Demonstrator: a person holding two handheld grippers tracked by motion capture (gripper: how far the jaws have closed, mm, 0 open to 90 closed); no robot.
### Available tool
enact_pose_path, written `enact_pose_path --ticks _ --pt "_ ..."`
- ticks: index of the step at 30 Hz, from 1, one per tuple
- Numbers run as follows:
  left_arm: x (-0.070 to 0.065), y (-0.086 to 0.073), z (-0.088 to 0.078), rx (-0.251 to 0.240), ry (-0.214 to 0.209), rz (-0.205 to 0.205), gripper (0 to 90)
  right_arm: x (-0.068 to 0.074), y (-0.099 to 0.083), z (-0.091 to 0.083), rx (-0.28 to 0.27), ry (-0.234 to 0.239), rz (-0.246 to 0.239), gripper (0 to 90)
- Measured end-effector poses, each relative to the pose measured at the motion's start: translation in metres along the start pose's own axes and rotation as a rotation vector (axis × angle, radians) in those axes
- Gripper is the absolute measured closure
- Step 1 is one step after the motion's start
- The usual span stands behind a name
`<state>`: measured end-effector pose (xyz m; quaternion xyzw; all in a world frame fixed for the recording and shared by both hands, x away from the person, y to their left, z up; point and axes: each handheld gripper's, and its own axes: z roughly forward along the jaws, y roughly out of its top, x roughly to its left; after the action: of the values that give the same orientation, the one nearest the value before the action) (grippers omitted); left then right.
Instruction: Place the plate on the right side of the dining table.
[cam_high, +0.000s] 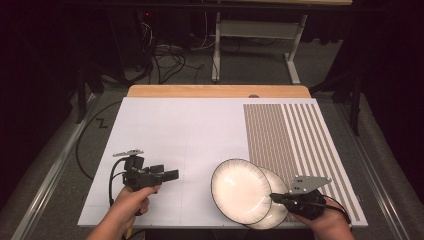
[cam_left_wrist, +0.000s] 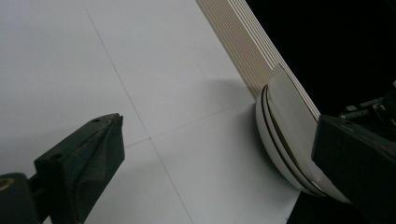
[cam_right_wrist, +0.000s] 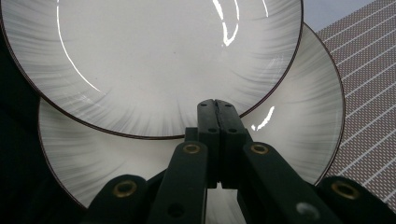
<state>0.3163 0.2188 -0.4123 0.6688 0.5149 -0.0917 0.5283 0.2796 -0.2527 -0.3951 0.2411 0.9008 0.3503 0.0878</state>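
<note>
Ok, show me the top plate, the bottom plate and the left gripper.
Top plate (cam_high: 240, 189), high view, on its white centre.
Bottom plate (cam_high: 278, 210), high view, on the crescent that shows beside the top plate.
Left gripper (cam_high: 171, 175), high view, at the tips of its jaws.

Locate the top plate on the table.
In the high view the top plate sits near the table's front edge, right of centre, overlapping the lower plate, just left of the right gripper and the striped mat.

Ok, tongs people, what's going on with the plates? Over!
Right tongs shut, tips over the lower plate at the top plate rim. Left tongs open, empty. Nothing between them.
</note>
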Motion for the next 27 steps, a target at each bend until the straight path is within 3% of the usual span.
enact_pose_path --ticks 4,19,27 --pt "0.001 0.001 0.0 0.025 -0.019 -0.018 3.2 0.0 0.0 0.0 -0.001 0.0 0.001 90.0" --pt "0.003 0.003 0.008 0.126 -0.086 -0.174 0.3 0.0 0.0 0.0 -0.004 0.001 0.002 90.0" --pt "-0.003 0.003 0.017 0.164 -0.102 -0.216 0.7 0.0 0.0 0.0 -0.004 0.001 0.004 90.0"
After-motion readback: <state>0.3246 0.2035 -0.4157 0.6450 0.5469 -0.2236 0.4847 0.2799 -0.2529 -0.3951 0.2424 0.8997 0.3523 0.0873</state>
